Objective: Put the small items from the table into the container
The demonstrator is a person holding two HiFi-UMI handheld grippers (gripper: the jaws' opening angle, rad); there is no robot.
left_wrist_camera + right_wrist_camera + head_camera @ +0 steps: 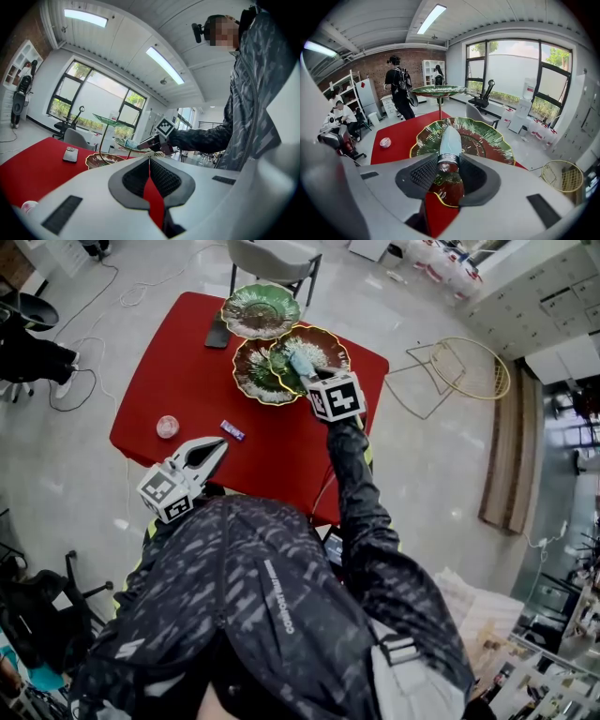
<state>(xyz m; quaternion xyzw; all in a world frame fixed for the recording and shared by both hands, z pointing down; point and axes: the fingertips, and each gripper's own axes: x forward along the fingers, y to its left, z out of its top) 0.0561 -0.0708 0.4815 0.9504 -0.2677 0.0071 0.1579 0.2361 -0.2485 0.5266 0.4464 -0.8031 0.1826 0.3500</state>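
Now your right gripper clamps the bulb over the green dish (left gripper closed, empty); lower, then release.

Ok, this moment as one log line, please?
right hand-held gripper: shut on pale packet | over middle plate | left hand-held gripper: shut, empty

Red table, green-streaked plate, pale-blue bulb

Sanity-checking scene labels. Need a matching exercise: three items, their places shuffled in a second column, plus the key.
1 phone
2 pale blue packet
3 pink round item

A in the right gripper, between its jaws, over a plate
B on the red table, near its left corner
C on the table, beside the tiered plate stand

Pairs: 1-C, 2-A, 3-B.
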